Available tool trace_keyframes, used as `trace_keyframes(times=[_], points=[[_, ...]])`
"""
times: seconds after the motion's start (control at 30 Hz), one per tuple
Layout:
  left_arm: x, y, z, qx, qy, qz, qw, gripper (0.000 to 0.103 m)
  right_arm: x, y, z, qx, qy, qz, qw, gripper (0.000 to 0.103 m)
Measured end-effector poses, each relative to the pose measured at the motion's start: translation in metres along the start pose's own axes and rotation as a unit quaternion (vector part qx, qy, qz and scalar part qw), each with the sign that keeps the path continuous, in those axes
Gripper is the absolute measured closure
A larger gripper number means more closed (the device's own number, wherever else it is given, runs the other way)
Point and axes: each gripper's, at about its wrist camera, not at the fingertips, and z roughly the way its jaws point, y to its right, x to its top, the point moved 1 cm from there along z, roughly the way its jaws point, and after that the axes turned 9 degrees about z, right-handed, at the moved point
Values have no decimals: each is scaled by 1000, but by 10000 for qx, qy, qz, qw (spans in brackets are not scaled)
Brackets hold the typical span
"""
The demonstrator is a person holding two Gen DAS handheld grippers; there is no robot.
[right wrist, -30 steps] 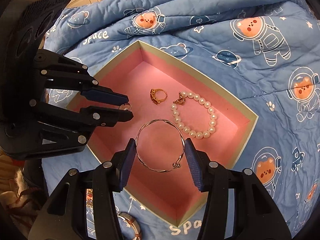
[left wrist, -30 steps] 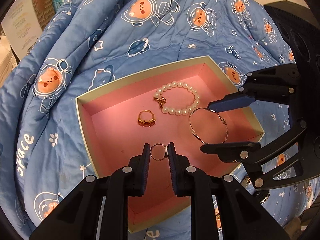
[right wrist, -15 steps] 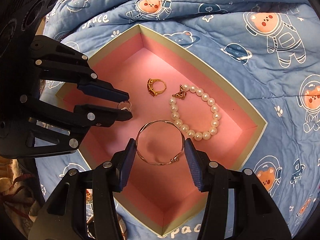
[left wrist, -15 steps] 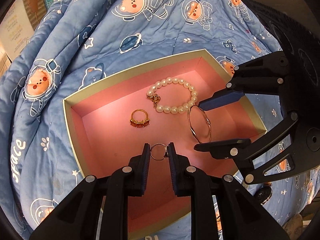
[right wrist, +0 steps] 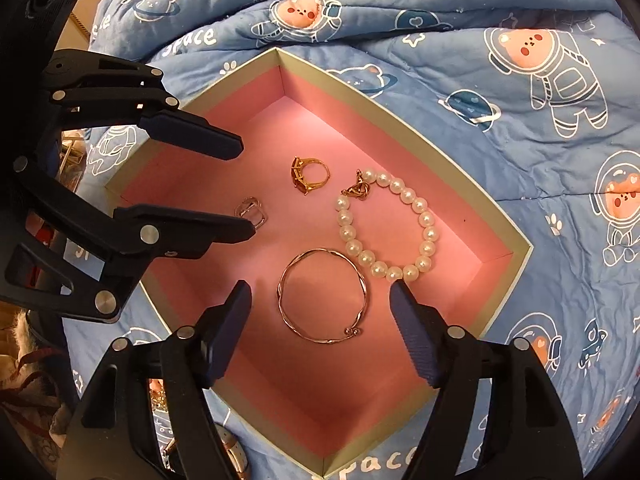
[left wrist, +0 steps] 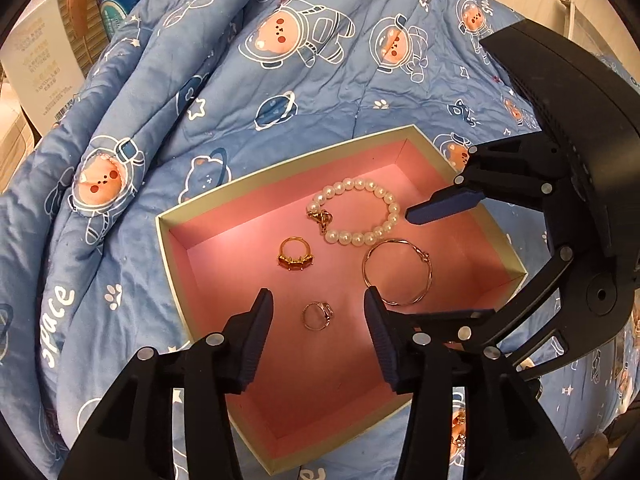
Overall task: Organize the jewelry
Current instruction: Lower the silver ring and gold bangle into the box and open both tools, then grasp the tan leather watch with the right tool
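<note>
A pink-lined box (left wrist: 168, 220) (right wrist: 516, 248) lies on a blue quilt. On its floor lie a pearl bracelet (left wrist: 360, 236) (right wrist: 424, 220), a gold ring with orange stones (left wrist: 295, 258) (right wrist: 310, 176), a thin bangle (left wrist: 397, 272) (right wrist: 322, 296) and a small silver ring (left wrist: 317, 316) (right wrist: 251, 209). My left gripper (left wrist: 318, 312) (right wrist: 242, 188) is open and empty, its fingers either side of the small ring. My right gripper (right wrist: 322, 300) (left wrist: 448, 260) is open and empty, astride the bangle.
The blue space-bear quilt (left wrist: 280, 80) (right wrist: 520, 100) surrounds the box in folds. More small trinkets (right wrist: 232, 448) lie on the quilt below the box's near corner. A white printed carton (left wrist: 36, 68) stands at the far left.
Both grippers opened. The left let the small ring drop onto the box floor and the right let the bangle lie flat. Both pulled back a little.
</note>
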Motion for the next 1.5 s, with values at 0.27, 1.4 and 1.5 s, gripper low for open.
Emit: trace_keyframes(times=[0.27, 1.4, 1.5], points=[[-8, -18, -41, -14, 690, -619, 9957, 31, -6, -5, -29, 197, 675, 256, 9972, 31], [-157, 65, -63, 88, 1168, -858, 9894, 26, -142, -67, -79, 195, 1704, 895, 9811, 30], [-159, 73, -60, 119, 1155, -794, 9901, 31, -153, -63, -76, 64, 1692, 1151, 9788, 30]])
